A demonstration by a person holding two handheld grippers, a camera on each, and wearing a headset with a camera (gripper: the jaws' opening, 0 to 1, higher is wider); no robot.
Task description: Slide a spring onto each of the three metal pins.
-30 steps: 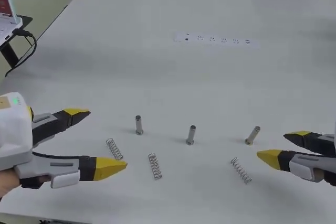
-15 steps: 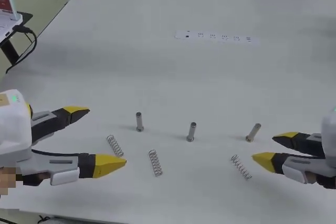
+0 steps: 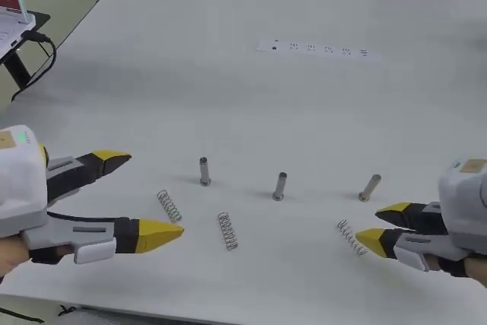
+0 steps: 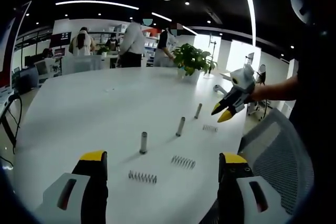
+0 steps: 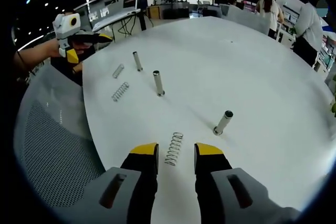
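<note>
Closing softly on the middle of the right spring [image 5: 174, 149] seems the good way, so it does not roll, while the left gripper [image 3: 152, 195] hovers wide open near the left spring [image 3: 169, 205], three pins [image 3: 280, 186] stand bare on the desk [image 3: 304, 112], and the right gripper [image 3: 370, 224], narrowly open, points low with its tips around that spring's end.

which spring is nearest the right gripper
The rightmost spring in the head view, lying just ahead of the right gripper; the other two springs lie by the left gripper.

White table [image 3: 228, 104], power strip [image 3: 318, 49], laptop [image 3: 7, 1]
</note>
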